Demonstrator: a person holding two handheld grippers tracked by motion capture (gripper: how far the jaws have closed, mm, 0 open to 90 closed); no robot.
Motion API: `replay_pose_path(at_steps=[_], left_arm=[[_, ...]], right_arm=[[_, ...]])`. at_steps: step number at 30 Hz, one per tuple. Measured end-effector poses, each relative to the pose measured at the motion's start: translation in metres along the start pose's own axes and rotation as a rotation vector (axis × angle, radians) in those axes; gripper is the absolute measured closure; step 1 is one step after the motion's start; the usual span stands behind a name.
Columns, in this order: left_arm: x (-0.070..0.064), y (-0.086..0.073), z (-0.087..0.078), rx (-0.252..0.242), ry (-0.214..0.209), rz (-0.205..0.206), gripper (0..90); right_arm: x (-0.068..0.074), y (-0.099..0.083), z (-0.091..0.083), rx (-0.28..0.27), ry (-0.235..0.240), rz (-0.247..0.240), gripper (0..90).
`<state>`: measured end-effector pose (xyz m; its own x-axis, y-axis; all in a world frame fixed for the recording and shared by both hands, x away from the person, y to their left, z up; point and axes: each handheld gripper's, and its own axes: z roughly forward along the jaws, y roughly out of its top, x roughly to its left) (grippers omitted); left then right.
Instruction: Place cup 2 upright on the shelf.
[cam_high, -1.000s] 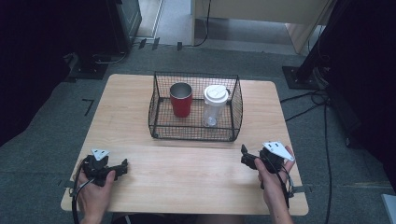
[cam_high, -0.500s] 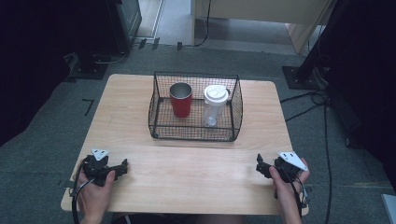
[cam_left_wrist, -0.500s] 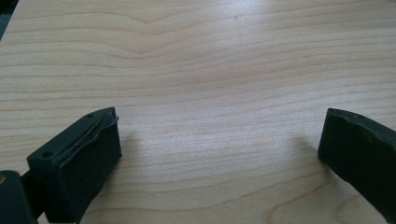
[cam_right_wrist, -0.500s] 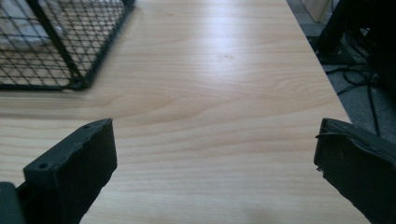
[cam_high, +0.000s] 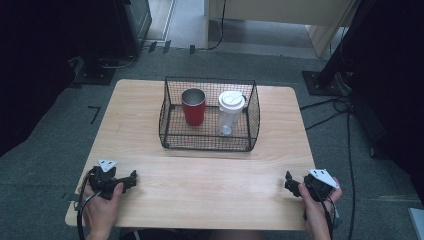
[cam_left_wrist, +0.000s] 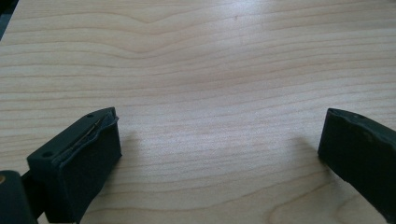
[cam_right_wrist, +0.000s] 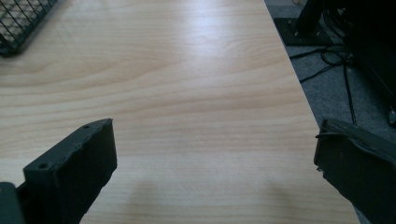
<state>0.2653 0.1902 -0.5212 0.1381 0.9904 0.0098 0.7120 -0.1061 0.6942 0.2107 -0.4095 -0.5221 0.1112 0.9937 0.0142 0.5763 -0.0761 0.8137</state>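
A black wire basket (cam_high: 209, 146) stands at the middle of the wooden table (cam_high: 210, 185). Inside it a red metal cup (cam_high: 193, 107) stands upright on the left, and a clear bottle with a white lid (cam_high: 230, 112) stands on the right. My left gripper (cam_high: 131, 180) rests near the front left corner, held by a hand. Its jaws are wide apart over bare wood, and the left gripper (cam_left_wrist: 219, 149) is open. My right gripper (cam_high: 288, 182) sits near the front right corner; the right gripper (cam_right_wrist: 215, 158) is open, nothing between its jaws.
The basket's corner (cam_right_wrist: 21, 21) shows at the upper left of the right gripper view. The table's right edge (cam_right_wrist: 299, 88) runs close beside the right gripper. Beyond it lie grey floor, cables (cam_high: 345, 107) and a dark stand base (cam_high: 320, 82).
My right gripper has moved to the right and back toward the table's near edge. The left gripper, the basket and its contents have stayed put.
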Motion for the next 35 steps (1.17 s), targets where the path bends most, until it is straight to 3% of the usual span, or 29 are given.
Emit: replay_pose_path(at_steps=[8, 12, 15, 19, 35], left_arm=[[-0.0001, -0.0001, 0.0, 0.0, 0.0, -0.001, 0.0], [-0.0001, -0.0001, -0.0001, 0.0, 0.0, -0.001, 0.0], [-0.0001, -0.0001, -0.0001, 0.0, 0.0, 0.0, 0.0], [-0.0001, -0.0001, 0.0, 0.0, 0.0, -0.001, 0.0], [-0.0001, -0.0001, -0.0001, 0.0, 0.0, -0.001, 0.0]], right_arm=[[-0.0092, -0.0042, 0.0016, 0.052, -0.003, 0.002, 0.0], [-0.0086, -0.005, 0.0051, 0.125, -0.008, -0.03, 0.0], [-0.007, -0.0051, 0.005, 0.13, 0.013, -0.05, 0.0], [-0.0089, -0.0045, 0.007, 0.149, 0.081, -0.052, 0.0], [-0.0094, -0.0047, 0.0068, 0.147, 0.086, -0.053, 0.0]])
